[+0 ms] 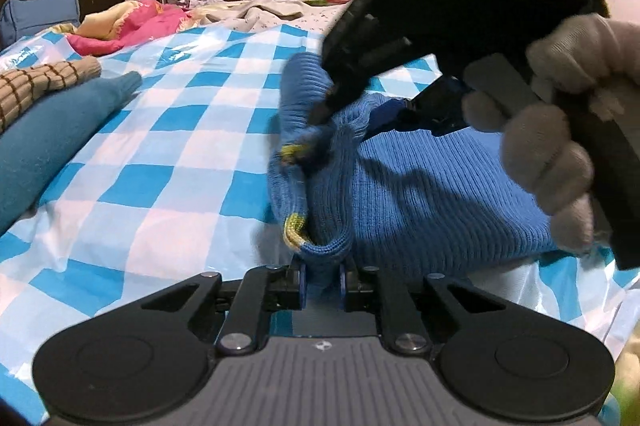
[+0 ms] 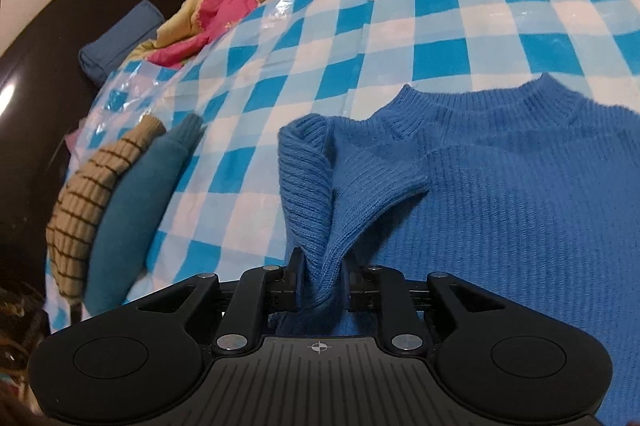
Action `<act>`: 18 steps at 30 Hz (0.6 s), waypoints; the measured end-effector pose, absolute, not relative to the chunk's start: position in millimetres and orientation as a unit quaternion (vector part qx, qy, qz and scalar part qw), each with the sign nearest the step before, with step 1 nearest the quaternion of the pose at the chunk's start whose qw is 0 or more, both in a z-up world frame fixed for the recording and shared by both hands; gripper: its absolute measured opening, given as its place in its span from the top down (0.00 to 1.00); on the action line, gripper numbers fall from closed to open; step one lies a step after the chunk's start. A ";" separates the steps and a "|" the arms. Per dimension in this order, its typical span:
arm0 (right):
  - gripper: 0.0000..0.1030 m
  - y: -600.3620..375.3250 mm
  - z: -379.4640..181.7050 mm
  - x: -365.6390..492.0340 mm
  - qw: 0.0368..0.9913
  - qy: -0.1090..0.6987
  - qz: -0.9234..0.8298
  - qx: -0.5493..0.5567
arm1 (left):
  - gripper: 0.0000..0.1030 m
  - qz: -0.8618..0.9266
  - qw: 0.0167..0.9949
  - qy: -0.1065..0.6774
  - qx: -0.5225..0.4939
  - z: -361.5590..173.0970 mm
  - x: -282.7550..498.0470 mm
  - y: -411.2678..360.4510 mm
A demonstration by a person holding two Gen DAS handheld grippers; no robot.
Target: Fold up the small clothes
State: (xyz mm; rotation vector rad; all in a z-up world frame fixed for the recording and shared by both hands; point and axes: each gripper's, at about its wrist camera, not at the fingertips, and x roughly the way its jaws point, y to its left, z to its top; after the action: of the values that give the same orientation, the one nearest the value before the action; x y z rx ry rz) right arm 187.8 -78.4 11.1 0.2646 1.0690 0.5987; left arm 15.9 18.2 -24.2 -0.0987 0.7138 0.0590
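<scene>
- The blue sweater (image 2: 500, 194) lies flat on the checked sheet (image 2: 400, 38) over the bed, collar at the far side
- Left claw (image 1: 322, 280) is clamped on the lower corner of the sweater's left edge, by the yellow trim
- Right claw (image 2: 322, 284) pinches a bunched fold of the same edge further up, near the shoulder
- Between the two grips the edge runs away from the left claw; the body spreads to the right, so I judge the fold goes that way
</scene>
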 end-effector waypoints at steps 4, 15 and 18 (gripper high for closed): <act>0.54 -68.3 9.1 192.2 0.803 0.506 0.281 0.140 | 0.76 0.025 0.935 0.350 -0.055 -24.7 16.6 20.2; 0.38 1.7 20.6 187.9 0.817 0.502 0.283 0.019 | 0.76 0.010 0.934 0.352 -0.061 -25.1 17.3 18.6; 0.36 28.1 20.3 180.8 0.821 0.495 0.280 -0.046 | 0.76 0.008 0.933 0.354 -0.071 -25.2 17.7 20.4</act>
State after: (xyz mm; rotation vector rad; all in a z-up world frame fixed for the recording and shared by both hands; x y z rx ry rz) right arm 180.8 28.1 20.3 -0.0975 1.0534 0.5963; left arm 17.7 20.4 -25.2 -0.1447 0.7235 0.0156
